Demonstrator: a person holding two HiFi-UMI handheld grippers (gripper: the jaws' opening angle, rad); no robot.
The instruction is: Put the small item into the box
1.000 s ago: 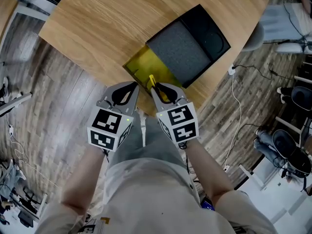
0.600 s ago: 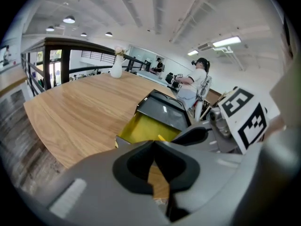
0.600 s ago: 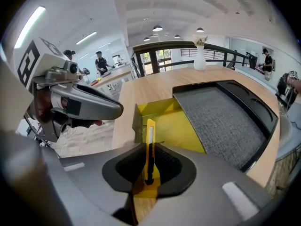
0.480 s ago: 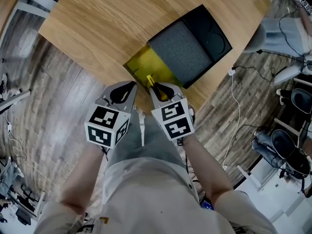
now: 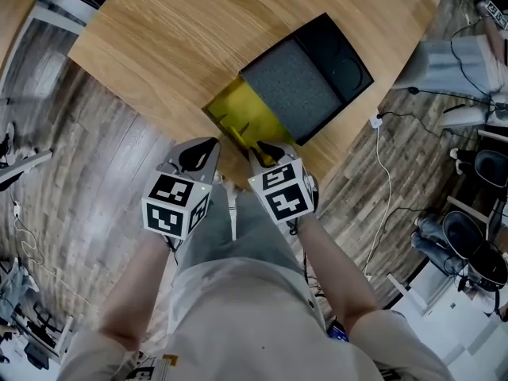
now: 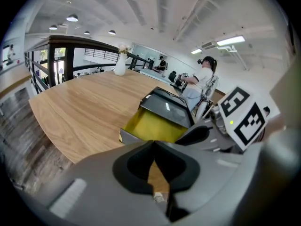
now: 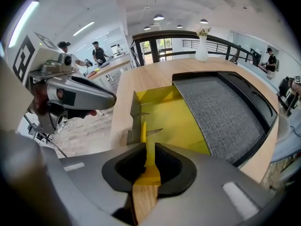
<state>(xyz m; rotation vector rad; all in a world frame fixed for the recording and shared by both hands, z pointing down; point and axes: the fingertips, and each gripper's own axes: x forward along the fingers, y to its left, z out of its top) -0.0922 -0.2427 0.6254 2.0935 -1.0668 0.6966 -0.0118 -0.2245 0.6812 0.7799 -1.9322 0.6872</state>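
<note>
An open box with a yellow inside (image 5: 252,119) (image 7: 165,113) (image 6: 155,126) lies near the table's front edge, its black lid with grey foam (image 5: 298,86) (image 7: 221,112) folded back beyond it. My right gripper (image 5: 255,147) (image 7: 149,159) is shut on a small thin yellow item (image 7: 146,147) (image 5: 242,132), held upright just at the box's near wall. My left gripper (image 5: 208,151) (image 6: 154,157) hovers beside it to the left, shut with nothing between its jaws.
The round wooden table (image 5: 182,46) stretches beyond the box. A white vase (image 7: 201,50) (image 6: 120,66) stands at its far side. Wood-plank floor (image 5: 87,181) lies below, with cables and chair bases at the right (image 5: 468,236). People sit at distant desks.
My right gripper has carried the yellow item slightly forward toward the box's near wall. The left gripper has barely moved.
</note>
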